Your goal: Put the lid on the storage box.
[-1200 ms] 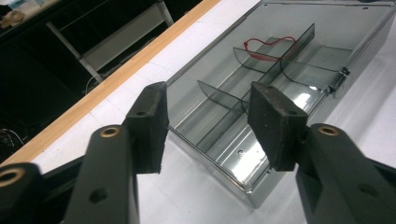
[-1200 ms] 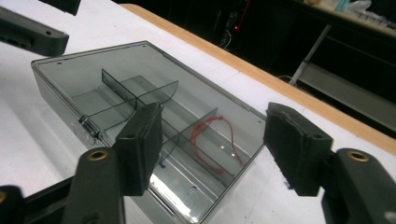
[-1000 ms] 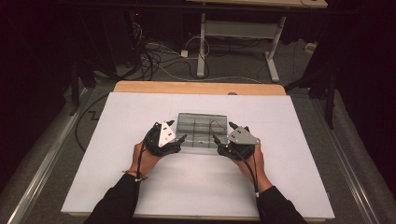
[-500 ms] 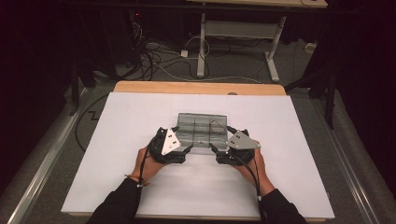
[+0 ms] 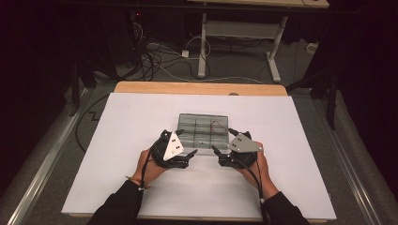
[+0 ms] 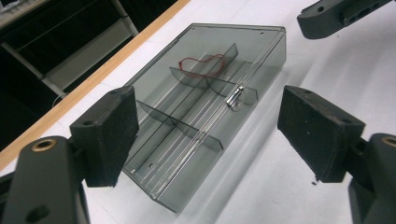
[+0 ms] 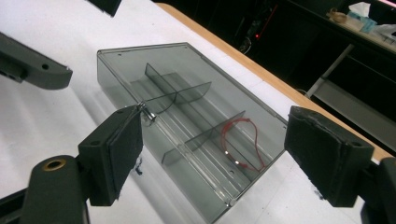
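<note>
A smoky clear compartment box point(image 5: 202, 130) lies shut on the white table top, with a red band point(image 7: 240, 144) in one of its cells. A small clasp point(image 6: 235, 99) sits on its near long side. My left gripper point(image 5: 187, 143) is at the box's near left corner and my right gripper point(image 5: 222, 140) at the near right corner. Both have just been opening, and both stand open with nothing pressed between the pads. In the left gripper view the box point(image 6: 205, 107) lies beyond the spread jaws of the left gripper point(image 6: 212, 133). The right gripper point(image 7: 212, 154) likewise frames the box point(image 7: 187, 121).
The white sheet point(image 5: 141, 122) covers a wooden table whose edge point(image 5: 197, 87) shows at the back. Beyond it are a desk frame point(image 5: 234, 33) and floor cables point(image 5: 159, 56). The other gripper's jaw point(image 6: 336, 14) crosses the top right of the left gripper view.
The left gripper has drawn back from the box's side toward the near table edge. The right gripper has shifted only slightly the same way. Both jaws look wider.
</note>
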### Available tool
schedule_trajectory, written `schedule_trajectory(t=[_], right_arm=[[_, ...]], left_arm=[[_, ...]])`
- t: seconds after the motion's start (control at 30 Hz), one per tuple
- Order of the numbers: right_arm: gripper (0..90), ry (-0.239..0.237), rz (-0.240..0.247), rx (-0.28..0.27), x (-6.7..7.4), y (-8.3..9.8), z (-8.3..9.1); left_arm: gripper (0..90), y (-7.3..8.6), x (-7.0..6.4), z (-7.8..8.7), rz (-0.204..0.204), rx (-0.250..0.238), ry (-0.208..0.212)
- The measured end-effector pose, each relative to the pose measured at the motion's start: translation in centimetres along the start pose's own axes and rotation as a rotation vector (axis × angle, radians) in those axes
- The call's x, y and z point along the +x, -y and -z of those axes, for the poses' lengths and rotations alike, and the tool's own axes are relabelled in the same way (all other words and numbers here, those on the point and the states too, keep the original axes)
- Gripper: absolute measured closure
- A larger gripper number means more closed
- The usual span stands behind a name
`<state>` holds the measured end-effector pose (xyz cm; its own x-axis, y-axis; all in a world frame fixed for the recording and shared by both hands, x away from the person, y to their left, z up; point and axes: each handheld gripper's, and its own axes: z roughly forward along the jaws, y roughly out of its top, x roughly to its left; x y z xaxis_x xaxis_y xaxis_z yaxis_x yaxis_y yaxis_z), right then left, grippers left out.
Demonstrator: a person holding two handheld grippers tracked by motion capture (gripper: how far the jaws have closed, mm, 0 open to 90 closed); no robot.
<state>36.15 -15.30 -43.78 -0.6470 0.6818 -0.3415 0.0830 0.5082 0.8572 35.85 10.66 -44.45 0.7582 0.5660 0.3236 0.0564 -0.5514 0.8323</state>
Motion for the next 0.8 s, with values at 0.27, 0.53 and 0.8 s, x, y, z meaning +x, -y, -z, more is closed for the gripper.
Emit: schedule_trajectory(t=[0.27,0.53,0.8], right_arm=[[20.5,-0.02,-0.008,0.001,-0.1,-0.1,0.3],[20.8,-0.035,-0.013,0.004,0.2,-0.3,0.8],[21.0,-0.036,0.009,0.005,0.6,-0.4,2.0]], left_arm=[[20.2,0.3,-0.1,0.5,-0.004,0.021,0.009],[20.3,0.1,-0.4,0.7,-0.026,0.019,0.019],[20.5,-0.1,-1.1,1.3,-0.046,0.003,0.028]])
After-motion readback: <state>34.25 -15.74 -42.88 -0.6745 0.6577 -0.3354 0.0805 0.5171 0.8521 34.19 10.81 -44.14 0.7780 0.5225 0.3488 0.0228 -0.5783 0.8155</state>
